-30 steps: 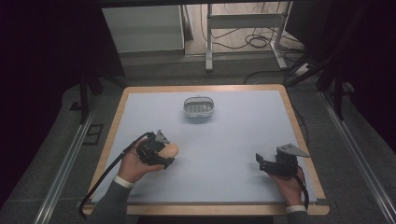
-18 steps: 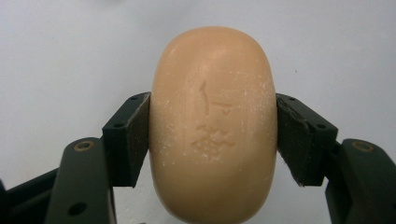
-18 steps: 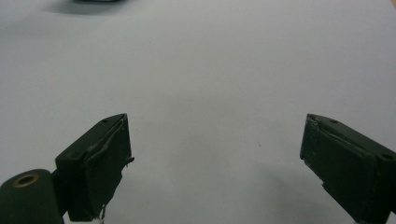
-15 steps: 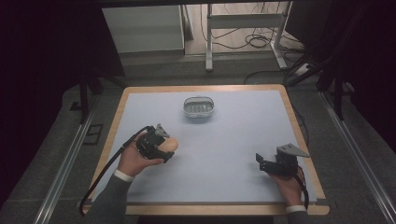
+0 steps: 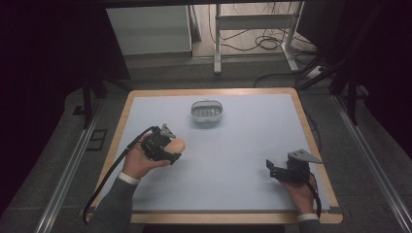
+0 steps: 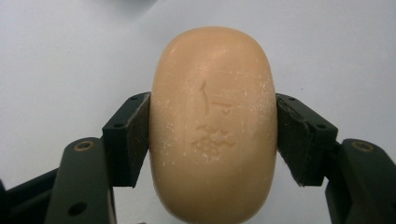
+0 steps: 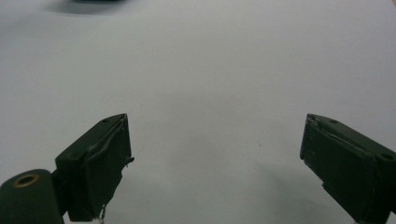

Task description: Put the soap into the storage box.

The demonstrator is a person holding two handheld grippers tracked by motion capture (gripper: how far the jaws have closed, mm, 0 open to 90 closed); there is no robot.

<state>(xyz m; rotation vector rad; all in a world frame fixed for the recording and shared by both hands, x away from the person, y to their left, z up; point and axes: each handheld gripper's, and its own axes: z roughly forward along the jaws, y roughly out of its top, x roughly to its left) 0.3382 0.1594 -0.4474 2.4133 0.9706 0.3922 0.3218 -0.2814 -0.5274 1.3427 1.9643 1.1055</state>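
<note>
The left gripper (image 5: 171,149) has the soap (image 6: 213,126) pinched across its width, both jaws pressed flat against its sides, so the step in hand looks like the carry: the bar is grasped and held over the left half of the surface (image 5: 252,145), on the person's side of the dish (image 5: 206,112). In the high view the soap (image 5: 176,144) pokes out of the gripper toward the middle of the surface, well apart from the dish, which sits near the far edge.

The next move probably calls for taking the bar forward and a little to the right, until it hangs over the dish, then lowering it inside the rim before the jaws let go. The soap is smooth and rounded, so the pinch could slip if the gripper tilts much.

The left hand (image 5: 141,162) wraps the gripper from behind, forearm coming in from the lower left, with the jaws pointing right and slightly away. The right gripper (image 7: 215,163) rests low near the near right corner, its jaws spread wide with nothing between them, pointing left across the bare surface.
</note>
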